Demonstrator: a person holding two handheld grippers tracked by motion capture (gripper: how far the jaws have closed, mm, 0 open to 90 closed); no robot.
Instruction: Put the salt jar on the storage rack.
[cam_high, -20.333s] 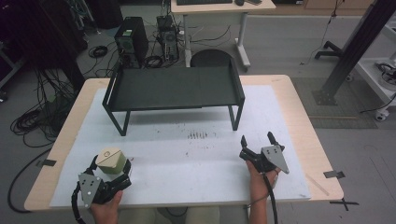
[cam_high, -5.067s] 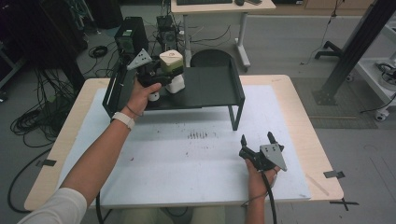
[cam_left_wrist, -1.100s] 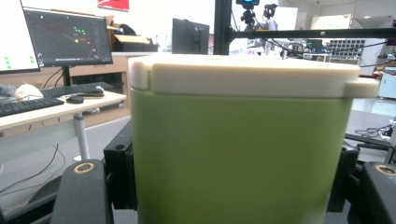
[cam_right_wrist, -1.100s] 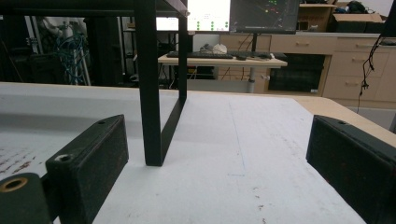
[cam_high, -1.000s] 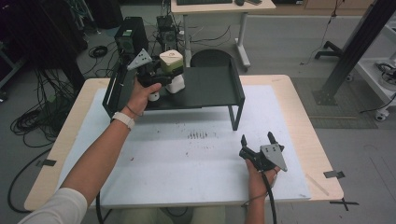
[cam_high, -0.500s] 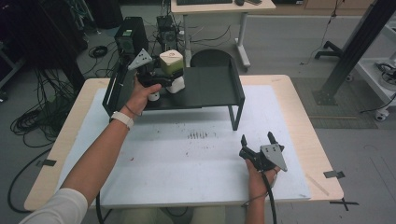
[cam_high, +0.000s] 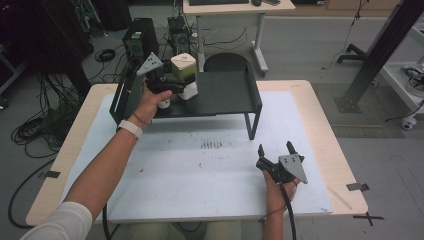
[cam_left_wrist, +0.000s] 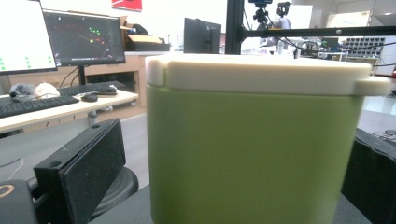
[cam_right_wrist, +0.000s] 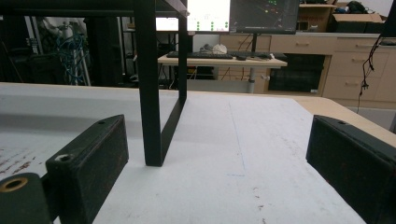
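Left arm outstretched to the shelf
We see the left claw just opened around the tub; right claw open, resting on the bench.

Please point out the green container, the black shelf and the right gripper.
container (cam_left_wrist: 252, 154), left gripper view, on its green front wall
shelf (cam_high: 225, 92), high view, on its bare top
right gripper (cam_high: 276, 148), high view, midway between its fingertips

Left tool newly open around container
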